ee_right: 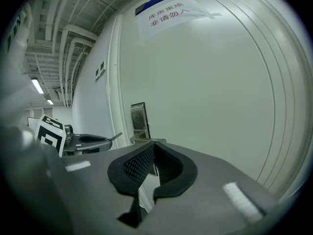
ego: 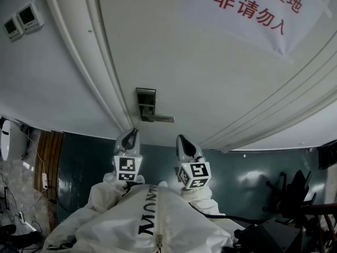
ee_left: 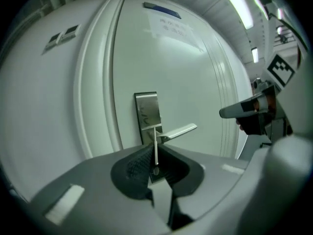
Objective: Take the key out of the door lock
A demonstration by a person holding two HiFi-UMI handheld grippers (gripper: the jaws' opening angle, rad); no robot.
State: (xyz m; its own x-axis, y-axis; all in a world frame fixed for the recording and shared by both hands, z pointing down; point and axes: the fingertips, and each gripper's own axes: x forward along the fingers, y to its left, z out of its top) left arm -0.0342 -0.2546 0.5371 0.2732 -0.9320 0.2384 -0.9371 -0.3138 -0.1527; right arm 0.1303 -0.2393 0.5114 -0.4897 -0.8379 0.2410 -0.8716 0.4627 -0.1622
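The left gripper (ego: 132, 134) is clamped on the key (ee_left: 155, 148) — its thin blade stands upright out of the pads, just below the lock plate (ee_left: 148, 112) and, as far as the views tell, clear of it. The pulling-out step looks done, or all but done. The right gripper (ee_right: 154, 146), lower than the lock plate and to its right, has its jaws closed on nothing. The next move calls for a firm pinch and a straight draw away from the door (ego: 210, 78) — no twisting, lest the blade slip.
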